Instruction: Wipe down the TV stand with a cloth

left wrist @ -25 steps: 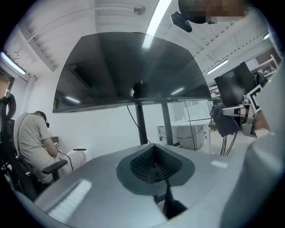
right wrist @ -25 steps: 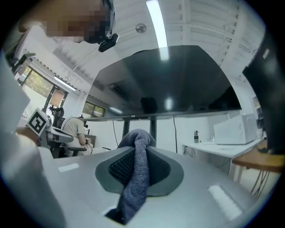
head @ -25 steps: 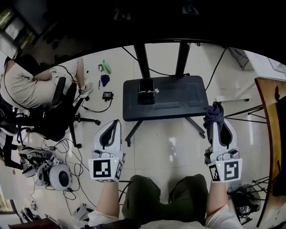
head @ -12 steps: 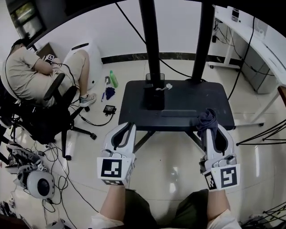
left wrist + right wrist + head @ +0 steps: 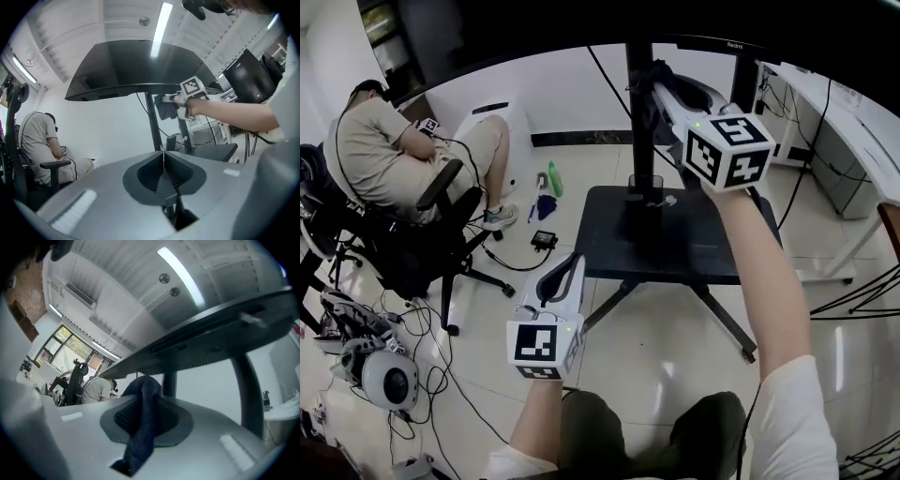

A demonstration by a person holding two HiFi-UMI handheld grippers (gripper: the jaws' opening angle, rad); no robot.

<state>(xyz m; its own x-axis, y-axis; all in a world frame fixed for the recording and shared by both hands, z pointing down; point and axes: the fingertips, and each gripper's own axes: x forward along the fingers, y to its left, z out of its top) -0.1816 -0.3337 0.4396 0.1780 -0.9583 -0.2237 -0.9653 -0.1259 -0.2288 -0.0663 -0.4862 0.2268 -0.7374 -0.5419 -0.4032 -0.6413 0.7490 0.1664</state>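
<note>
My dark cloth [image 5: 142,427], pinched in the right claw [image 5: 666,92], has risen from the TV stand's low surface [image 5: 675,248] to beside its left post [image 5: 639,141]. I judge wiping starts there. The left claw [image 5: 559,281] hangs near me, pressed together, empty.

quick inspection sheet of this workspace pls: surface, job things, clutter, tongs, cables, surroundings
surface: black stand shelf, one small box by the post, otherwise bare
job's things: dark blue cloth, held up at the post, off the shelf
clutter: green bottle and headset on the floor
grippers: left tongs shut, empty, low; right tongs shut on cloth
cables: loose tangle on the floor at left
surroundings: seated person at left, white desk at right
</note>
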